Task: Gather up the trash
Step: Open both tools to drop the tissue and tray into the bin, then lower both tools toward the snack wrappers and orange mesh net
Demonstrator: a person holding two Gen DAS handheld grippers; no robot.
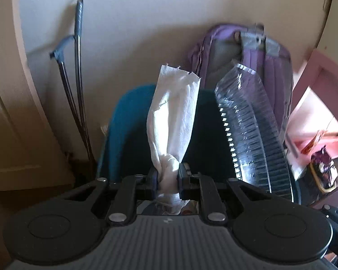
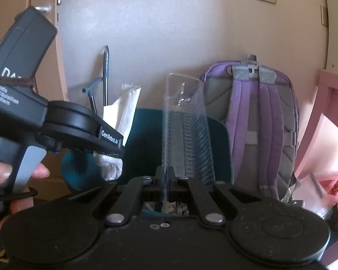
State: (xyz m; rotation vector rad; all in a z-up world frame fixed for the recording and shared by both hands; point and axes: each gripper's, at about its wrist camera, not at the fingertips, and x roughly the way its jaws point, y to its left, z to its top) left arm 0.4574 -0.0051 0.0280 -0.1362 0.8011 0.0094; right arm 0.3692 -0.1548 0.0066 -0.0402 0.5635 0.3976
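Observation:
My left gripper (image 1: 168, 175) is shut on a crumpled white paper towel (image 1: 172, 112) that stands up from its jaws, over a dark teal trash bin (image 1: 124, 121). My right gripper (image 2: 167, 177) is shut on the edge of a clear ribbed plastic tray (image 2: 187, 130), held upright over the same bin (image 2: 218, 135). The tray also shows in the left wrist view (image 1: 252, 130), to the right of the towel. The left gripper (image 2: 108, 150) with its towel (image 2: 124, 112) shows at the left of the right wrist view. Crumpled trash lies in the bin below the jaws.
A purple backpack (image 2: 259, 121) leans on the wall behind the bin. A folded umbrella (image 1: 77, 67) stands in the corner to the left. Pink furniture (image 2: 322, 117) is at the right. A door (image 2: 45, 22) is at the far left.

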